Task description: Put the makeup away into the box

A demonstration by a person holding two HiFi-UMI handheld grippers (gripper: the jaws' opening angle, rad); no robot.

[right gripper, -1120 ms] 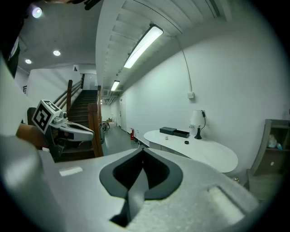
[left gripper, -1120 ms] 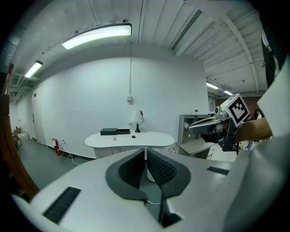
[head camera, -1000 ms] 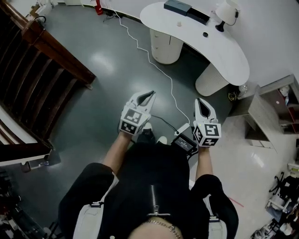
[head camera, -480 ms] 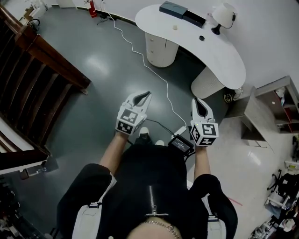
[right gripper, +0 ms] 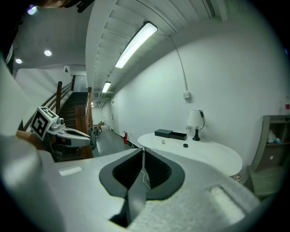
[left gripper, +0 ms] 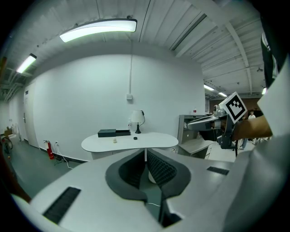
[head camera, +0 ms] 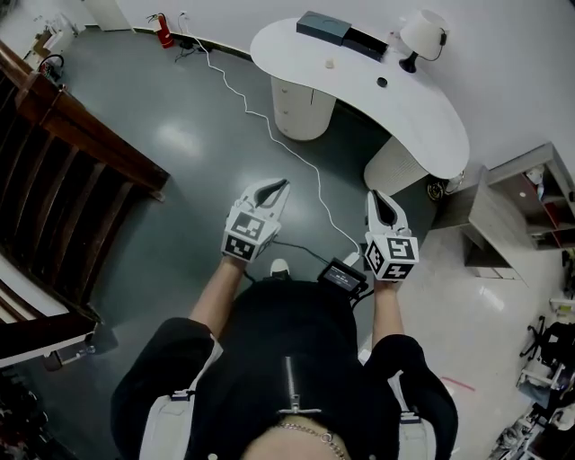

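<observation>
A white curved table (head camera: 422, 117) stands ahead across the grey floor. On it lie a dark box (head camera: 322, 27) with a black tray (head camera: 365, 40) beside it, a small pale jar (head camera: 331, 64) and a small dark round piece (head camera: 383, 82). The left gripper view shows the same box (left gripper: 107, 132) and jar (left gripper: 115, 140); the right gripper view shows the box (right gripper: 163, 133) and the dark piece (right gripper: 185, 145). My left gripper (head camera: 277, 185) and right gripper (head camera: 378, 195) are held in front of my body, far short of the table. Both are shut and empty.
A white lamp (head camera: 420, 31) stands at the table's far end. A white cable (head camera: 260, 112) snakes over the floor to a black device (head camera: 341, 277) by my feet. A wooden stair railing (head camera: 81, 126) is at the left, a grey shelf unit (head camera: 521, 207) at the right.
The floor and cable have slid back under me while both grippers keep pointing at the table. Their jaws stay shut.
</observation>
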